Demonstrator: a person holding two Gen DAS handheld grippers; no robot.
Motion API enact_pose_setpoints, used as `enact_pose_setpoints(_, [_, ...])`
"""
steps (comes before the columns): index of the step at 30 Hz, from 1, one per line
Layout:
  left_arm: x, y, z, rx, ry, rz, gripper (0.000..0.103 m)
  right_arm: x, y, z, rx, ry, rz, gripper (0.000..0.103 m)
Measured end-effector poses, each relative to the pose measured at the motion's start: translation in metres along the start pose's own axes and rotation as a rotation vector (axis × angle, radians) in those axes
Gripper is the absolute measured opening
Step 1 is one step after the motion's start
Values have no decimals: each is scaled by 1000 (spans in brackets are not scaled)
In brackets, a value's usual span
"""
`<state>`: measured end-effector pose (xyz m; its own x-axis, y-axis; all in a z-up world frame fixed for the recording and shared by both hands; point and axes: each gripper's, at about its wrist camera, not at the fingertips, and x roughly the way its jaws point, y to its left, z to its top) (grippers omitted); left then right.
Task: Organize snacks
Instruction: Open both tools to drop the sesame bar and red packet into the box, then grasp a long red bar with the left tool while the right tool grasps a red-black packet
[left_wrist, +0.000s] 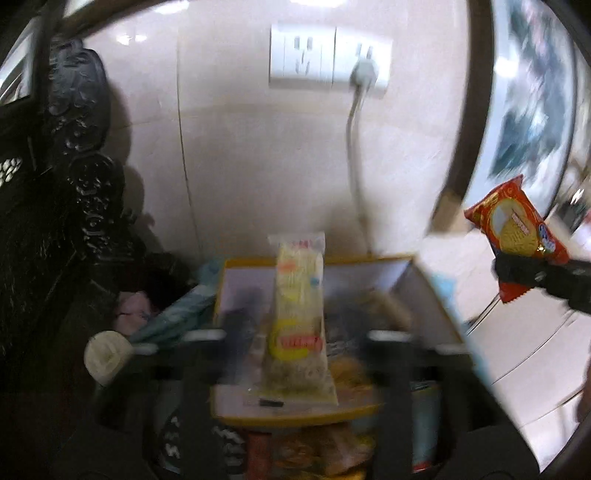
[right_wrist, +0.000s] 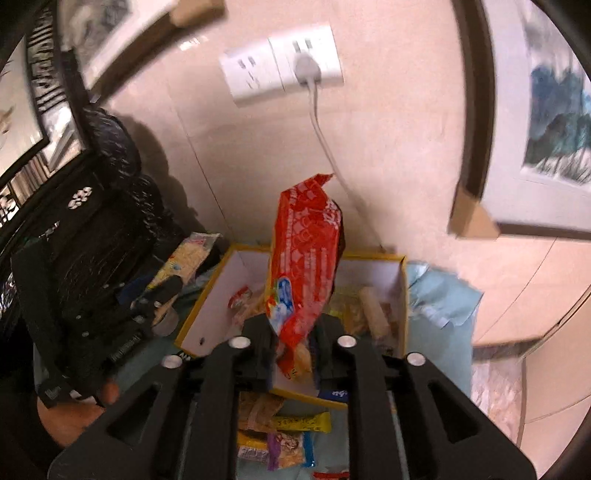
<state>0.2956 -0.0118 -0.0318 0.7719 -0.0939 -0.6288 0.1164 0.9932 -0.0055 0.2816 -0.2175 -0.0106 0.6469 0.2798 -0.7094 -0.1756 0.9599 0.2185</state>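
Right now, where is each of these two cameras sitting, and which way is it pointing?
Left wrist: on the left gripper, looking forward at the yellow-rimmed box and wall socket; its blurred fingers hold a pale yellow packet.
Right wrist: on the right gripper, looking at that box; it holds a red packet, and a hand shows lower left.
Shared: box, socket, both packets () and both grippers ().
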Motion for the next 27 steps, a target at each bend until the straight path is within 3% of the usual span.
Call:
enact_pose_setpoints(1, [10, 3, -1, -4, 19, 40, 97, 6, -5, 1, 20, 10, -30, 38])
enact_pose_setpoints(4, [19, 12, -6, -8, 70, 52, 97, 5, -14, -6, 46, 14, -40, 39])
enact_pose_setpoints(12, [-2, 21, -47, -5, 72, 81, 97, -6, -21, -55, 54, 50, -51, 40])
enact_pose_setpoints(15, [-12, 25, -76, -27, 89, 81, 97, -6, -23, -81, 61, 85, -56, 41])
enact_pose_setpoints(19, [-19, 30, -127, -63, 142, 58, 97, 3, -24, -129, 42, 162, -85, 51])
enact_pose_setpoints(23, [-10, 38, -181, -36, 252, 99, 97, 19, -30, -182, 57, 262, -110, 53])
enact_pose_setpoints(27, [-2, 50, -208, -54, 309, 133, 97, 33, -33, -222, 80, 334, -126, 53])
